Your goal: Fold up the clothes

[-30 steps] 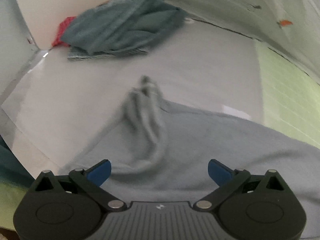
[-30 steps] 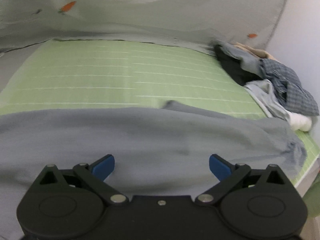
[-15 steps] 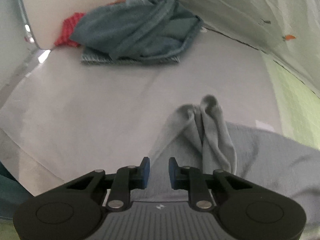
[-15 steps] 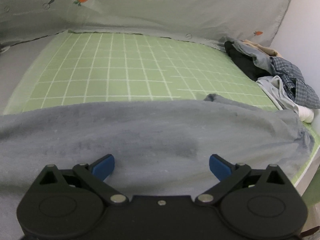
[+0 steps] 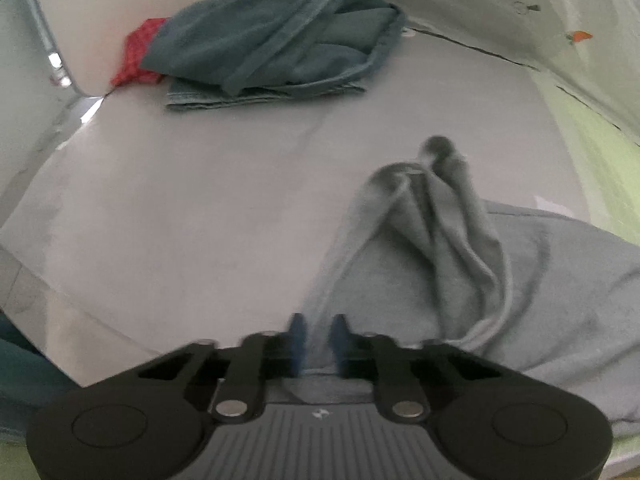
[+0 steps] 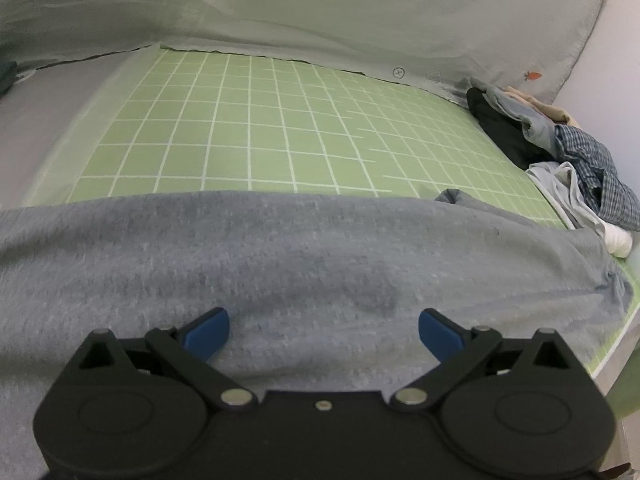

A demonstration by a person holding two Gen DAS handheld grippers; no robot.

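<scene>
— Far left? One teal garment pile [image 5: 276, 36], with one red cloth [image 5: 138, 58] tucked at its left edge, both on the pale sheet [image 5: 180, 200].

— Nearer, centre? One left gripper [image 5: 318, 338], blue fingers nearly together, pinching the near left edge of one grey garment [image 5: 520, 300]; one bunched sleeve rising just beyond.

— Further right? Same grey garment [image 6: 300, 256] spread across the near part of one green grid mat [image 6: 260, 132]. One right gripper [image 6: 324, 334] above it, jaws wide apart, gripping nothing.

— Far right? One heap of mixed clothes [image 6: 560, 152] by the wall.
</scene>
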